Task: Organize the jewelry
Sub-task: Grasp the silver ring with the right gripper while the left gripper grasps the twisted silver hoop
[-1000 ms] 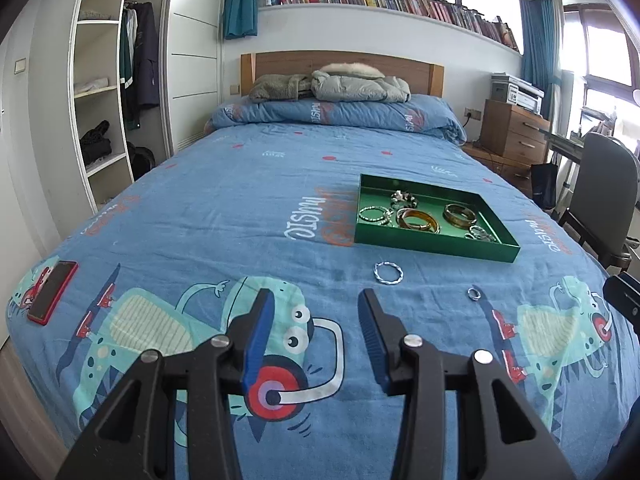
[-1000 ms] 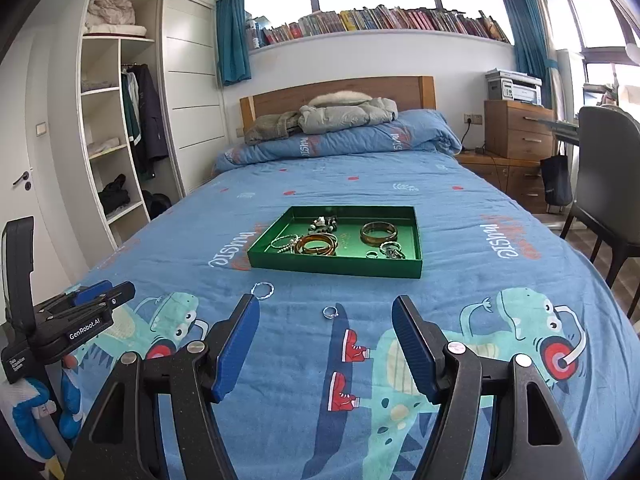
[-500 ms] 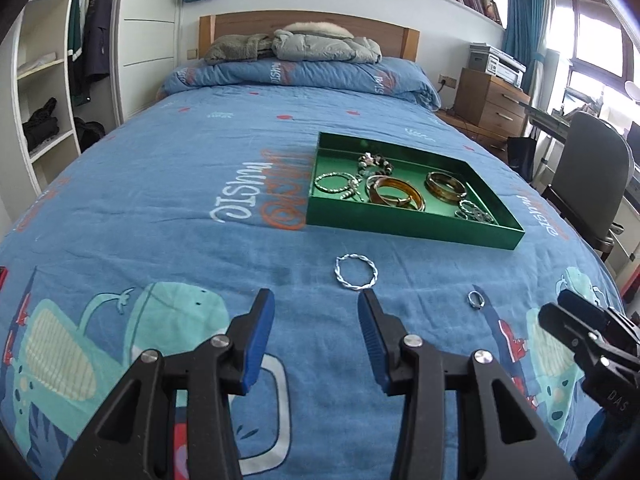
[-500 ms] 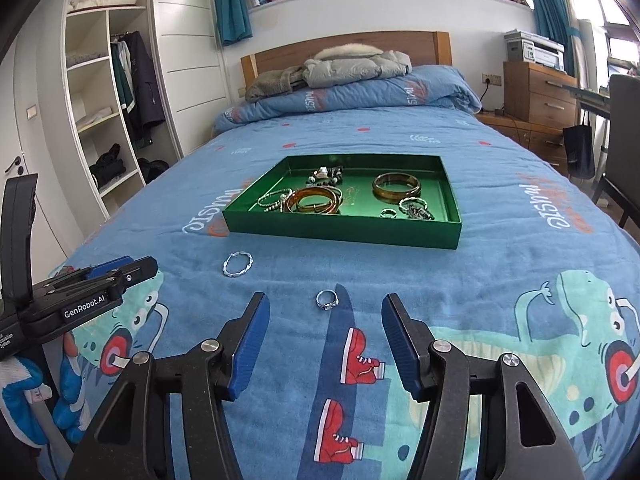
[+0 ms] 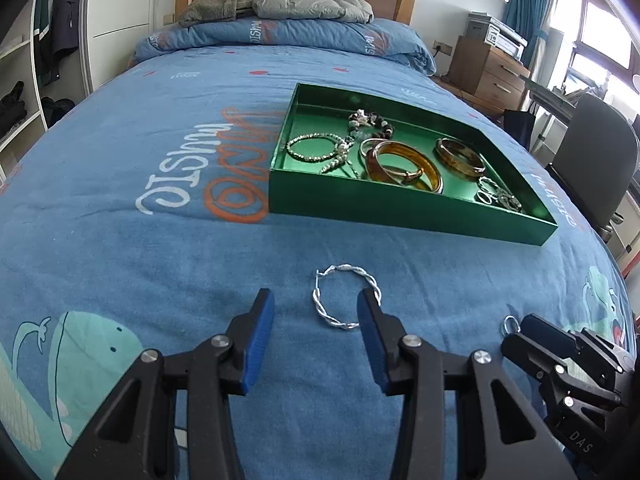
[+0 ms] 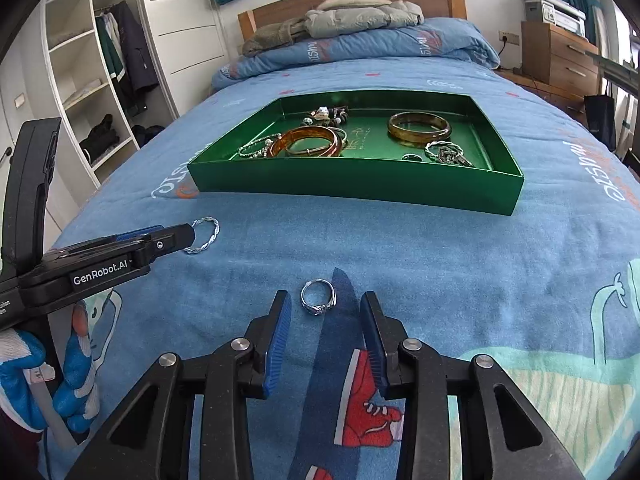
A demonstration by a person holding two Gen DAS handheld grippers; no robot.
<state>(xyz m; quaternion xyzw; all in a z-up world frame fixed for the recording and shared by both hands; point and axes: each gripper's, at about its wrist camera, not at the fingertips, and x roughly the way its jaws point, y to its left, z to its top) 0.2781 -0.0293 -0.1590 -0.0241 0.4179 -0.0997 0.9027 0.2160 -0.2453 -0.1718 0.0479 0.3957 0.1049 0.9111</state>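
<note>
Between your right gripper's [image 6: 324, 320] closing jaws lies the ring [image 6: 318, 303], still ungripped; your left gripper [image 5: 316, 320] now straddles the twisted bangle [image 5: 345, 296], jaws open. Both have come down toward the bed [image 5: 120, 240], near the far green tray [image 5: 400, 204].

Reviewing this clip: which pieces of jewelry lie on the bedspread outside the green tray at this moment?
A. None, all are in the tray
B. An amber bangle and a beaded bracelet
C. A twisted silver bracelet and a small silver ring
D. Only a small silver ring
C: the twisted silver bracelet and the small silver ring both lie on the bedspread, nearer the cameras than the green tray; the amber bangles sit inside it.
</note>
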